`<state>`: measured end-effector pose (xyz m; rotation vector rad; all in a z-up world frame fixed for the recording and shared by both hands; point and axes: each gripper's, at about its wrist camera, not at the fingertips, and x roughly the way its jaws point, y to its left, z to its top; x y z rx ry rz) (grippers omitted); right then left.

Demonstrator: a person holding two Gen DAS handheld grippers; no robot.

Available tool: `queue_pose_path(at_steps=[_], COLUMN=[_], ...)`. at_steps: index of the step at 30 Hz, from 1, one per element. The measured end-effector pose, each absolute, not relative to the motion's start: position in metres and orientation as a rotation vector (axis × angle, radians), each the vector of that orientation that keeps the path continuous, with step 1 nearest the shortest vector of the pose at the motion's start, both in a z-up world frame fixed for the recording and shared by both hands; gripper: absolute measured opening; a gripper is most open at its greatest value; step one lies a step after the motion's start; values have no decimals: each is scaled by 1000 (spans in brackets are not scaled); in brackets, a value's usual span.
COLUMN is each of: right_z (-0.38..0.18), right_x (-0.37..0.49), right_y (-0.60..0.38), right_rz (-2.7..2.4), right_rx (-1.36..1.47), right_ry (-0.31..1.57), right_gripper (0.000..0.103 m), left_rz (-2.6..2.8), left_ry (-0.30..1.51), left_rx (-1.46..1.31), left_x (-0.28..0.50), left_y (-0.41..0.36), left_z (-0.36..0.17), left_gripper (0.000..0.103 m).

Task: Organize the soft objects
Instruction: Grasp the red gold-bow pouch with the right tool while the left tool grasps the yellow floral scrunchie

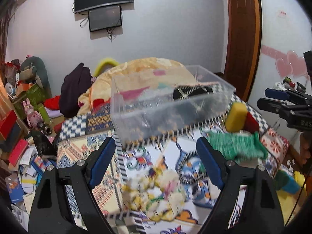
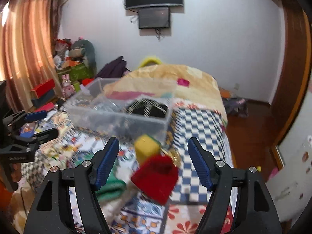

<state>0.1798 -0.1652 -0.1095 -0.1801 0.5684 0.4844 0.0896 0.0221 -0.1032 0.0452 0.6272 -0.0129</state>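
A clear plastic bin (image 1: pixel 171 105) (image 2: pixel 120 113) sits on the patterned bed cover and holds a black-and-white striped item (image 1: pixel 192 92) (image 2: pixel 148 109). My left gripper (image 1: pixel 156 152) is open and empty above a yellow-white fluffy toy (image 1: pixel 156 193). A green knitted piece (image 1: pixel 236 144) (image 2: pixel 111 185) lies to its right, beside a yellow sponge (image 1: pixel 236 117) (image 2: pixel 147 148). My right gripper (image 2: pixel 154 156) is open and empty above a red knitted hat (image 2: pixel 158 175). Each gripper shows in the other's view, the right one (image 1: pixel 273 101) and the left one (image 2: pixel 41 122).
A folded yellow quilt (image 1: pixel 148 72) (image 2: pixel 187 80) lies behind the bin. A dark garment (image 1: pixel 76 89) lies at the back left. Boxes, toys and papers (image 1: pixel 23 117) crowd the floor to the left. The bed edge (image 2: pixel 228 142) drops to wooden floor on the right.
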Motion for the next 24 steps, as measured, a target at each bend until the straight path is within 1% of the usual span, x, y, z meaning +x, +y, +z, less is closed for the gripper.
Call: queue_pose_path(at_steps=[7, 13, 16, 22, 24], right_z=[-147, -170, -173, -175, -176], right_x=[200, 201, 199, 192, 190], right_y=[-178, -191, -197, -194, -193], right_rz=[458, 436, 437, 421, 413], right_rx=[-115, -93, -80, -131, -141], right_ry=[684, 737, 744, 717, 705], right_gripper=[70, 70, 61, 50, 46], left_rz=[14, 26, 37, 36, 31], left_ry=[668, 709, 715, 727, 721], left_rx=[6, 7, -3, -48, -59], left_x=[79, 73, 68, 67, 65], left_y=[27, 26, 28, 35, 35], left_z=[-134, -155, -161, -169, -170], left_gripper=[85, 85, 85, 85, 82])
